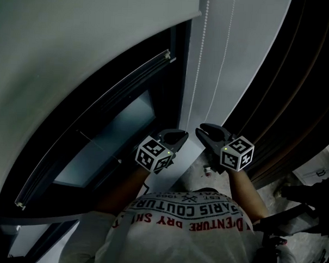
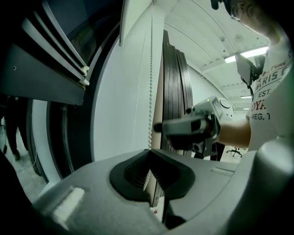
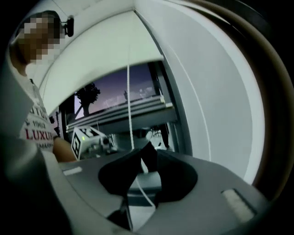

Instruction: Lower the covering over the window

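Roller blind (image 1: 75, 53), hanging part-way down the window (image 1: 112, 134) at left, is worked by the bead chain (image 1: 195, 75) on its right, so the left tongs (image 1: 179, 136) are clamped on that chain to pull, while the right tongs (image 1: 204, 130) stand apart around it, probably for a fresh grip.

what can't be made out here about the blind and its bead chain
1. Roller at the top of the blind: cut off by the head view's upper edge.
2. Lower end of the bead chain: hidden in the left gripper view behind the body of the left gripper.
3. Scene beyond the window: glass too dark in the head view.
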{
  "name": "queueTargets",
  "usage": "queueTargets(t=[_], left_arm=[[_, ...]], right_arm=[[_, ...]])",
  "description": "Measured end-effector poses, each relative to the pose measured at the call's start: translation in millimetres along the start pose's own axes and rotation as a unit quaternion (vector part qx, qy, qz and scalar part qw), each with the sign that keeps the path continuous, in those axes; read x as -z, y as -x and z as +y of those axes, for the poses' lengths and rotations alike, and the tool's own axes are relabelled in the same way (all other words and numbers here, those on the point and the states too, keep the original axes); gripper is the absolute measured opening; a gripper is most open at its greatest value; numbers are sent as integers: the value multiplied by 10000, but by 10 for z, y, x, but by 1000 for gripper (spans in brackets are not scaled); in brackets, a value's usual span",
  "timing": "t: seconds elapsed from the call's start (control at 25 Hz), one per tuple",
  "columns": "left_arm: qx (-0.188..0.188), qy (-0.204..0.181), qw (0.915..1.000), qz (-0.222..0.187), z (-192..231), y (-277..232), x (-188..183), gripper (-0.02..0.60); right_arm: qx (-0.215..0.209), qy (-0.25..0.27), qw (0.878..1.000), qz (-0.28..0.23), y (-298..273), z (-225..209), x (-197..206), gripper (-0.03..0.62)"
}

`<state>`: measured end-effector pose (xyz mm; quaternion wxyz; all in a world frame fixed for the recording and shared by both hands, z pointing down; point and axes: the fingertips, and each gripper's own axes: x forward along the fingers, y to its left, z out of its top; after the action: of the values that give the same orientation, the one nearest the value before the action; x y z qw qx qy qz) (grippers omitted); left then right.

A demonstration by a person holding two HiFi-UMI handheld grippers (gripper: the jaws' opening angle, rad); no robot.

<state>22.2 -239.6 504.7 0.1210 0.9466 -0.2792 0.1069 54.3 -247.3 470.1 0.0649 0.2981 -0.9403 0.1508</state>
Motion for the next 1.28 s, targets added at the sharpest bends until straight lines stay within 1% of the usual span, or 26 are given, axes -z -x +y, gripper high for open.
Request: queueTargets(t=[0.08,0.16,0.28,0.36,0.4,0.44,0.48,0.52,0.64,0.84,1.0,1.16,1.28], left_arm=[[-25,-14,10000,2,-4,8,-1,8],[-27,-33,10000,-4,-40,29,-26,8],[-11,-56,10000,-12,-84,47,-37,9],[-2,-62,10000,-3,-105,45,-28,8],[-2,-60,10000,8,-115,47,-22,8],[-5,-60,10000,17,-121,49,-16,9],[-8,-65,10000,19,-121,49,-13,9],[-13,-75,10000,6,-118,46,-13,8],[-45,-95,9999,-49,-96,40,-10,6],[-73,-63,10000,-9,-39,23,19,6],[-109,-82,9996,242,30,-10,198,6],[-50,68,9992,402,35,-72,395,6],[-41,179,9982,566,49,-106,561,6]], right_arm=[[-230,244,9985,-426,43,151,-509,94],[-476,437,9956,-680,54,335,-885,94],[-747,703,9916,-791,-18,581,-1182,94],[-785,818,9902,-812,-76,655,-1262,94],[-769,846,9900,-820,-98,668,-1281,92],[-735,874,9900,-823,-115,669,-1291,72],[-685,912,9901,-820,-129,658,-1291,33],[-631,949,9901,-818,-140,639,-1286,8],[-595,878,9905,-877,-146,595,-1279,8],[-561,821,9901,-991,-144,572,-1269,8],[-517,841,9919,-796,-203,543,-1089,8],[-300,866,9938,-636,-240,437,-882,8],[-240,796,9953,-489,-261,382,-714,8]])
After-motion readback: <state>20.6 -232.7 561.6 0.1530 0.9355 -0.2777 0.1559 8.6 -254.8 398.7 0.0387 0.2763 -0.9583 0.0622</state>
